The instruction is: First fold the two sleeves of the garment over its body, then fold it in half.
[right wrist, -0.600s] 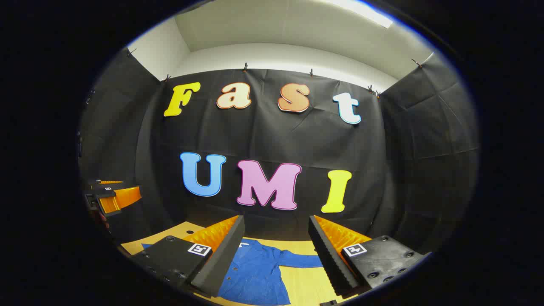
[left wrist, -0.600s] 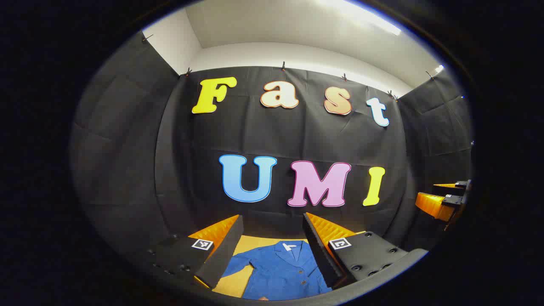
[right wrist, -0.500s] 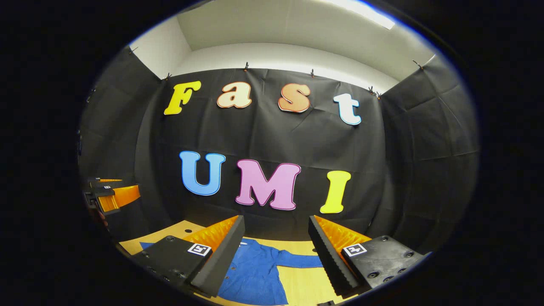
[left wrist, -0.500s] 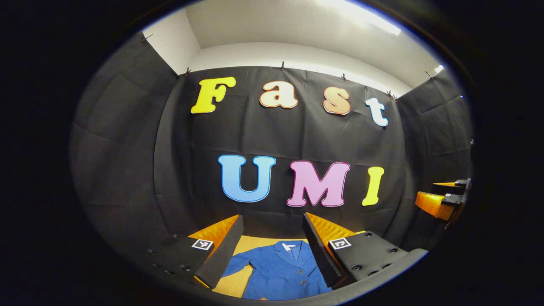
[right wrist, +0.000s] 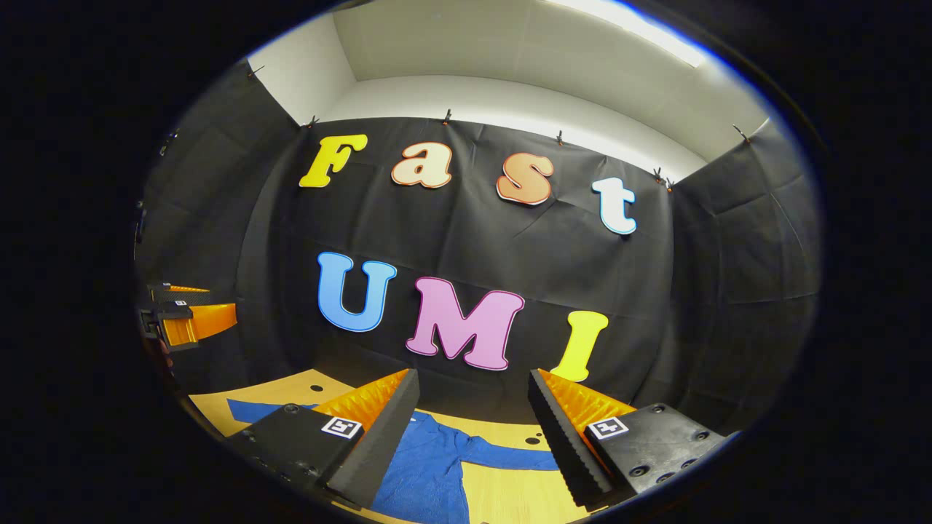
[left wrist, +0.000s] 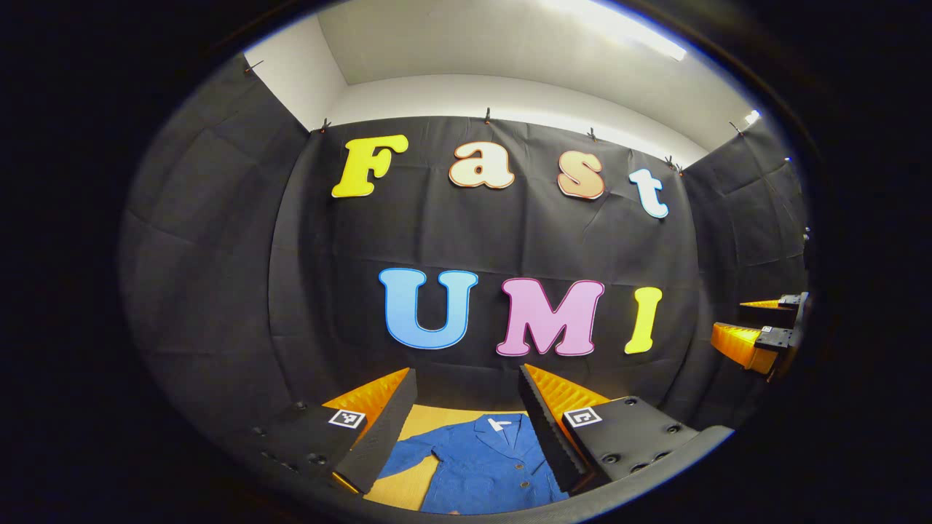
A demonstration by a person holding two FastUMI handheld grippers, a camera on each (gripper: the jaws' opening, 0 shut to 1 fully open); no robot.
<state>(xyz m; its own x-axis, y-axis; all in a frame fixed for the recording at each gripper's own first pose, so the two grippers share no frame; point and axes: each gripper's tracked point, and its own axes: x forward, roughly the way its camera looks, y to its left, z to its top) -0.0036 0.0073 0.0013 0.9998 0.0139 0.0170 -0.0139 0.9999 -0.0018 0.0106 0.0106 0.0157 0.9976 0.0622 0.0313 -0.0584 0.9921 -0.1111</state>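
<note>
Left gripper view: jacket (left wrist: 484, 466) hem cut off below; both tools (left wrist: 466, 393) (right wrist: 473, 397) spread, holding nothing.

The garment (left wrist: 484, 466) is a woven cloth with a matt, slightly coarse face, and small glossy buttons sit down its front; in the right gripper view the same cloth (right wrist: 429, 469) shows a fine, even grain. The table (right wrist: 510, 495) beneath it looks like pale wood or wood laminate, smooth with a low sheen. The left gripper (left wrist: 466, 415) and the right gripper (right wrist: 473, 418) have matt, hard, plastic-looking bodies, finger faces ribbed like moulded rubber or foam, and flat printed marker squares on top.
</note>
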